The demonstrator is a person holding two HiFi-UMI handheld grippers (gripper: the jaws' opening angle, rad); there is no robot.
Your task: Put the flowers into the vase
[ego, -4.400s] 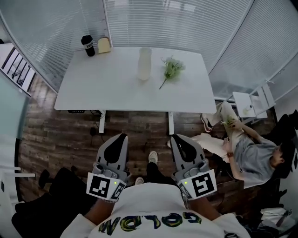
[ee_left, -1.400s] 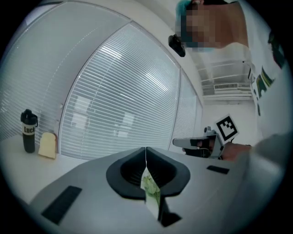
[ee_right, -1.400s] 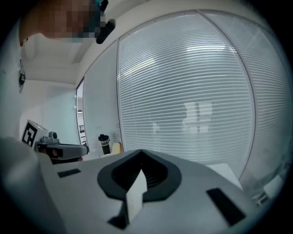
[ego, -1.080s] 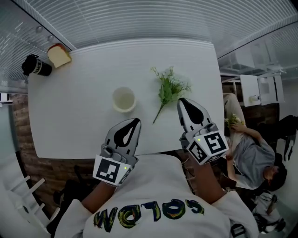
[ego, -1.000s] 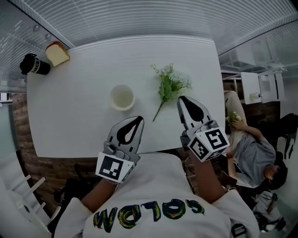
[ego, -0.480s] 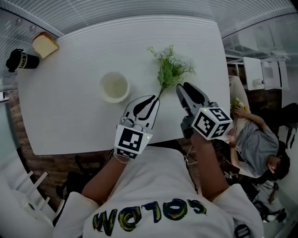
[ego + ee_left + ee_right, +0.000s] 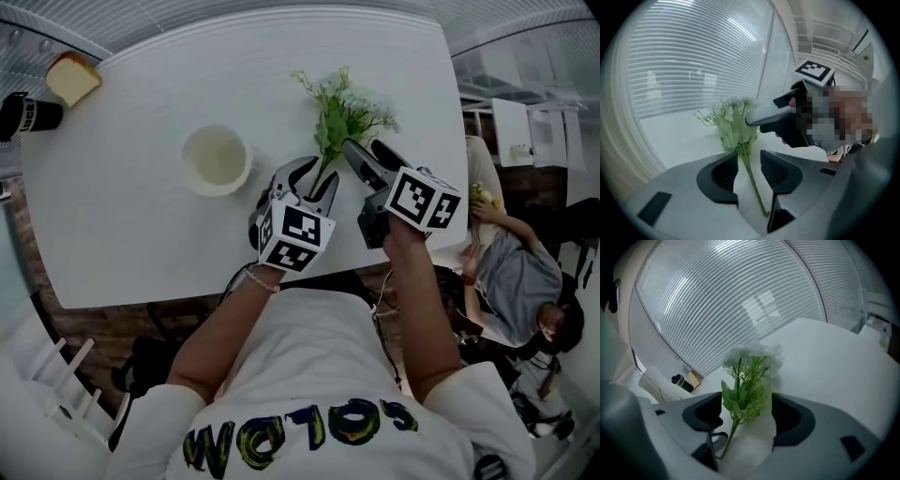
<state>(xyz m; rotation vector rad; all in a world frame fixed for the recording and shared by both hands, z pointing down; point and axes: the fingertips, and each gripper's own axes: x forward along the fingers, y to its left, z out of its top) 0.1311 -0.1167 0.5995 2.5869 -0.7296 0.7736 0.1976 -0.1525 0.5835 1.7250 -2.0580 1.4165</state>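
A bunch of green flowers (image 7: 342, 112) with small white blooms lies on the white table (image 7: 131, 244), stem pointing toward me. The white vase (image 7: 216, 161) stands upright to its left, seen from above. My left gripper (image 7: 314, 175) is low over the stem's end; its jaws have just been opening, and the stem (image 7: 751, 176) runs between them untouched. My right gripper (image 7: 368, 155), just right of it, has also just been opening. In the right gripper view the leafy part (image 7: 746, 394) sits between its spread jaws (image 7: 745, 417) without pad contact.
A black cup (image 7: 23, 114) and a slice of bread (image 7: 73, 77) sit at the table's far left corner. A person (image 7: 525, 281) sits on the floor beyond the table's right edge. Ribbed blinds line the wall behind the table.
Both grippers came down and forward to the flowers. The left one swung right from near the vase to the stem. Both pairs of jaws went from shut to open.
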